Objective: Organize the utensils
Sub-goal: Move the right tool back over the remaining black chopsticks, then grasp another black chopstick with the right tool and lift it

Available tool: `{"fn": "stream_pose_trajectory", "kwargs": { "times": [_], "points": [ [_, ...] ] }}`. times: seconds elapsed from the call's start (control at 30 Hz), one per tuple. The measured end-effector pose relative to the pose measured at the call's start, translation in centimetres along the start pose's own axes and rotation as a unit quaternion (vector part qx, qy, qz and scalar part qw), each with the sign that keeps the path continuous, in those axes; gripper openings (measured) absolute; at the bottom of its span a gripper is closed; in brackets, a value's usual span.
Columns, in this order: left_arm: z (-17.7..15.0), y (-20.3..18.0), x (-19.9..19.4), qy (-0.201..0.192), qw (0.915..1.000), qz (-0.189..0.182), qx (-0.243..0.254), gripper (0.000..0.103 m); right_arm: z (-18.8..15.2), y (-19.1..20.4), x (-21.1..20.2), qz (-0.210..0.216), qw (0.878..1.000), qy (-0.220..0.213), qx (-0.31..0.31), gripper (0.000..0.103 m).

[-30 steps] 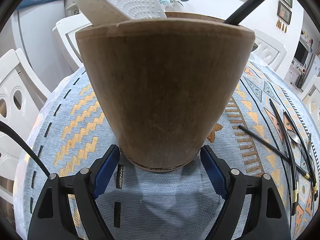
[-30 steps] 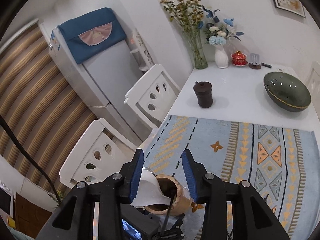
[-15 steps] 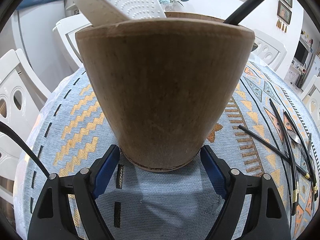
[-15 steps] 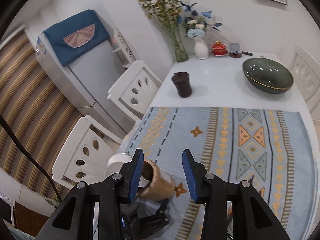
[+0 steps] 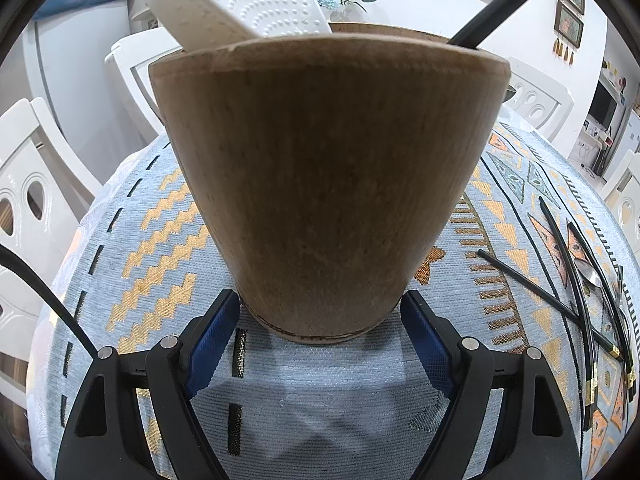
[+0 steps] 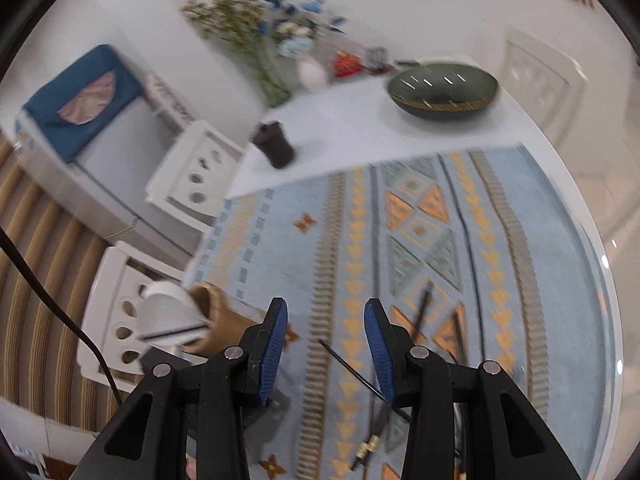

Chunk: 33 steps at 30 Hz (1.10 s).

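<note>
Right wrist view: right gripper angled downward, empty jaws apart over tablecloth.

A: The wooden holder fills the left wrist view, so the table behind it and the holder's inside are hidden. The white paddle and the black handle both run off the top edge; their lower ends are out of sight inside the holder.

B: And the black utensils on the cloth?

A: Crowded at the right rim; they cannot be counted.

B: The right wrist view?

A: It is smeared. The flowers and the red item are too blurred to tell. The holder is partly behind a finger.
</note>
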<state>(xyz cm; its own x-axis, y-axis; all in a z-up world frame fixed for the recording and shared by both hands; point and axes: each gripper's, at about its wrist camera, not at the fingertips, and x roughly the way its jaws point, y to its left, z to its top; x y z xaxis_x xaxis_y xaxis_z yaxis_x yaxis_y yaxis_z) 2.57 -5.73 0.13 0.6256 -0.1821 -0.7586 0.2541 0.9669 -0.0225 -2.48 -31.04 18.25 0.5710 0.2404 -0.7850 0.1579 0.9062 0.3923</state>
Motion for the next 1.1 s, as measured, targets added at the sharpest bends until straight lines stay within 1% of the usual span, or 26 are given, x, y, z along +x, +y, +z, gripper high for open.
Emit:
{"fn": "stream_pose_trajectory", "kwargs": {
  "times": [0.1, 0.23, 0.33, 0.4, 0.53, 0.8, 1.1],
  "points": [
    [0.0, 0.0, 0.0, 0.0, 1.0, 0.0, 0.0, 0.082, -0.9, -2.2, 1.1, -0.019, 0.999, 0.023, 0.027, 0.038],
    [0.0, 0.0, 0.0, 0.0, 1.0, 0.0, 0.0, 0.082, -2.0, -4.7, 2.4, -0.027, 0.997, 0.045, 0.058, 0.038],
    [0.0, 0.0, 0.0, 0.001, 1.0, 0.0, 0.0, 0.082, -2.9, -5.8, 3.6, -0.04, 0.995, 0.066, 0.069, 0.033],
    [0.0, 0.0, 0.0, 0.001, 1.0, 0.0, 0.0, 0.082, -3.4, -6.4, 4.8, -0.044, 0.993, 0.084, 0.071, 0.023],
    [0.0, 0.0, 0.0, 0.001, 1.0, 0.0, 0.0, 0.082, -4.5, -7.2, 6.9, -0.043, 0.989, 0.115, 0.079, 0.021],
    [-0.1, 0.0, 0.0, 0.001, 1.0, 0.0, 0.0, 0.082, -5.5, -8.0, 9.2, -0.061, 0.985, 0.14, 0.079, 0.02],
    [0.0, 0.0, 0.0, 0.001, 1.0, 0.0, 0.0, 0.082, -5.7, -8.0, 10.5, -0.063, 0.983, 0.151, 0.081, 0.021]
  ]
}}
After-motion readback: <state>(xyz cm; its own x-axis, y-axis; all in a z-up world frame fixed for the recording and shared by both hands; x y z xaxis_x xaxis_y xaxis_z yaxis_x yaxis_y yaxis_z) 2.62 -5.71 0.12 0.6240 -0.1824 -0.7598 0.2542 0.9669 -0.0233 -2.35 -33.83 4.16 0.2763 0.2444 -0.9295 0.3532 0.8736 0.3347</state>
